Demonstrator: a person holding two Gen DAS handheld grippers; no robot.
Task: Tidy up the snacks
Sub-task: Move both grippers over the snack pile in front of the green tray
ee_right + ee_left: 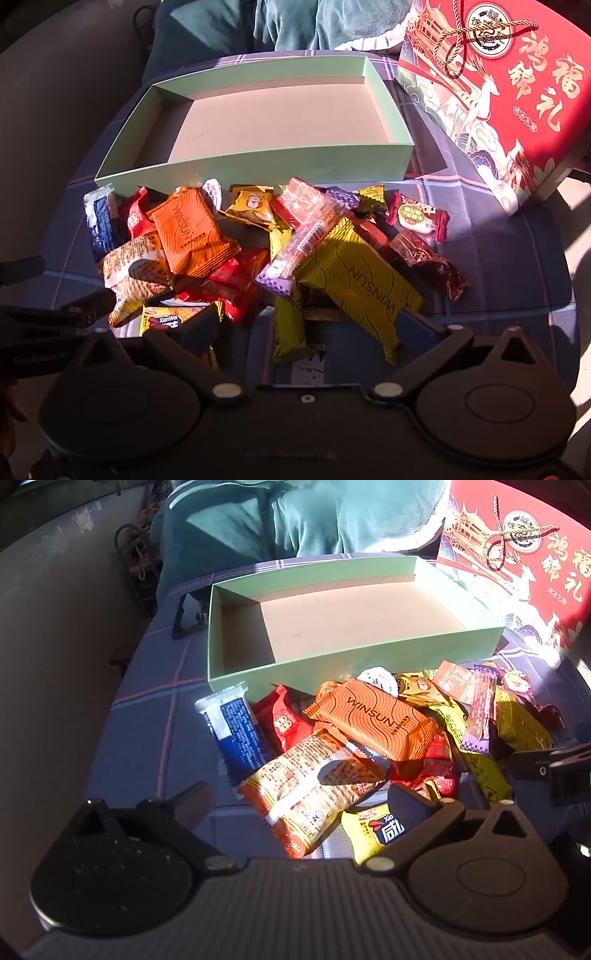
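Note:
A shallow green box (354, 657) (258, 166) with a bare brown floor sits at the back of the table. In front of it lies a pile of wrapped snacks: an orange WINSUN packet (373, 720) (192, 232), a blue-and-white packet (232, 727), a beige printed packet (310, 790), a yellow WINSUN packet (358, 284) and a purple stick (306, 240). My left gripper (301, 805) hangs open over the pile's left side, above the beige packet. Over the pile's near middle, my right gripper (310, 328) is open too, holding nothing.
A red gift box (517, 572) (498, 92) stands at the back right. A person in a teal garment (277, 517) sits behind the table. A small black stand (188, 616) is left of the green box. The checked tablecloth (166, 720) shows on the left.

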